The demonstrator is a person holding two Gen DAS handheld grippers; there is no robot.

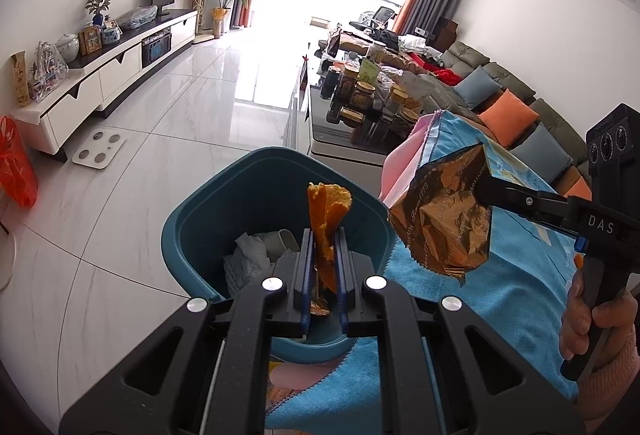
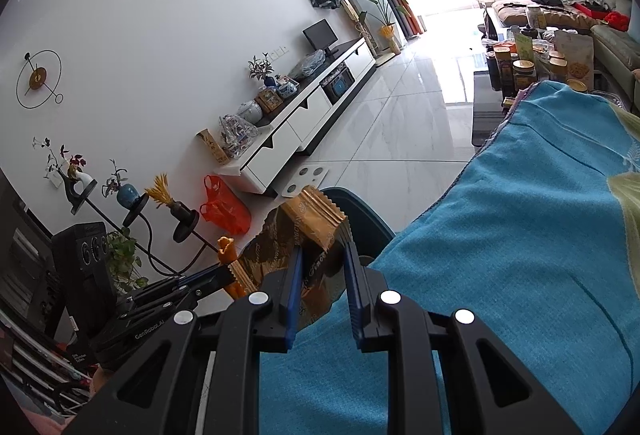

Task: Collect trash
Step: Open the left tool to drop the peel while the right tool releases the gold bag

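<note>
A blue towel [image 1: 500, 287] covers the counter at the right of both views, its edge hanging beside a teal bin [image 1: 224, 203] that stands on the white tiled floor [image 1: 132, 171]. Inside the bin lie crumpled white tissues [image 1: 246, 259] and a white cup [image 1: 282, 239].

The right tool [image 2: 320, 275] is clenched on a crinkled brown and gold snack wrapper [image 2: 316, 223]; the wrapper sits between the blue pads [image 2: 294, 291] and sticks out past the tips, with the rim of the bin just behind it. From the left wrist camera the same wrapper [image 1: 444, 219] hangs in the air over the towel's edge, just right of the bin, pinched at the end of the right tool [image 1: 486, 191], whose handle is gripped by a hand [image 1: 588, 319].

The left tool [image 1: 322, 263] is clenched on a piece of orange peel [image 1: 326, 211], which stands upright between its blue pads [image 1: 306, 267] directly over the open bin. A scrap of brown wrapper [image 1: 320, 299] also shows low between the pads. In the right wrist view the left tool [image 2: 228, 271] reaches in from the left, holding the peel [image 2: 227, 249] close beside the wrapper.
</note>
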